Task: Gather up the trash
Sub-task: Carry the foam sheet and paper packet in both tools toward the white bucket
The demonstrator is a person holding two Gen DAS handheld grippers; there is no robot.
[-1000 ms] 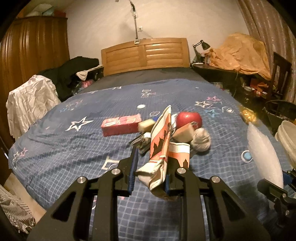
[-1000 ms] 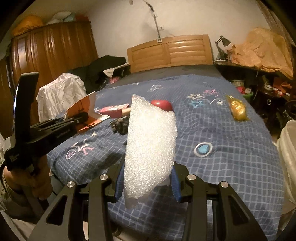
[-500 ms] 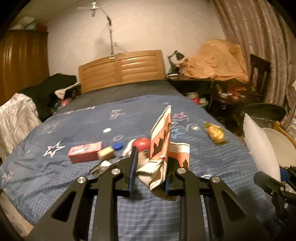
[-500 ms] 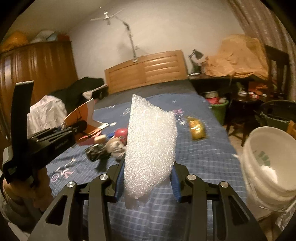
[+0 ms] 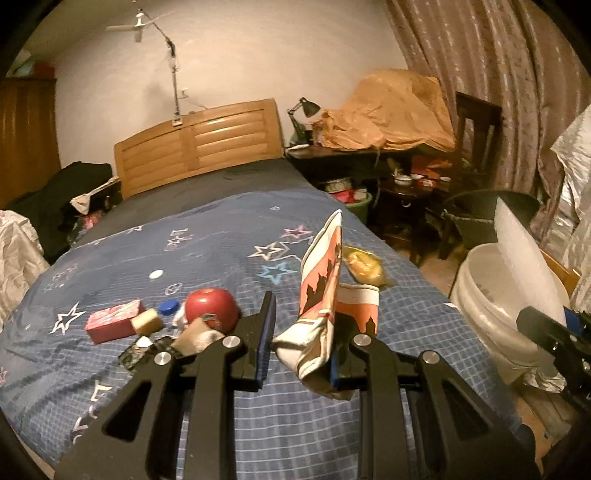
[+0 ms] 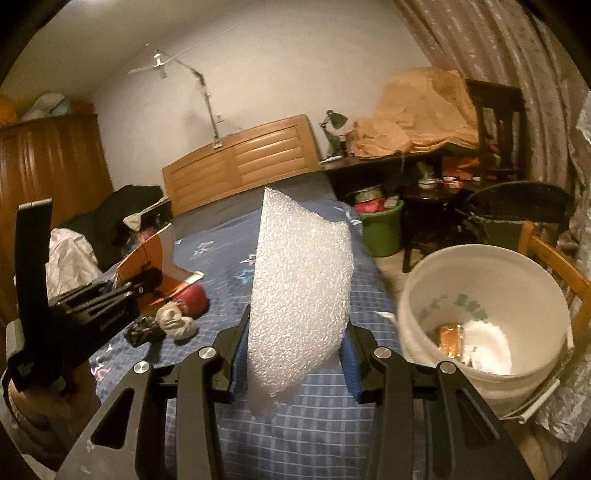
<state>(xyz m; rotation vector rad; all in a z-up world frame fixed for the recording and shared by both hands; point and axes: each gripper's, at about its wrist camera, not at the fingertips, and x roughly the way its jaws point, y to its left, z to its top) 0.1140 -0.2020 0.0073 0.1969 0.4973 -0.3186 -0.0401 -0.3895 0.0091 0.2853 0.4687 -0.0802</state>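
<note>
Bedroom under dim, warm light. Plain white wall [image 5: 236, 55] beyond the fingertips, with a slatted wooden headboard [image 5: 197, 142] against it. Ceiling fan [image 5: 138, 27] overhead. Brown wardrobe [image 6: 48, 162] left of the fingers. Patterned curtain [image 5: 491, 62] to their right, dark cluttered desk [image 5: 369, 155] with lamp [image 5: 304, 110] beside it.

Wooden headboard [image 5: 195, 144], desk lamp [image 5: 304, 110], green tub [image 6: 382, 230].

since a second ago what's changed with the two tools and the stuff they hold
Both tools swung right, away from the bed and toward the white bucket, which has come into full view. The left tool still grips the orange paper wrapper; the right tool still grips the foam sheet. Nothing was released; the apple and litter stay on the bed.
</note>
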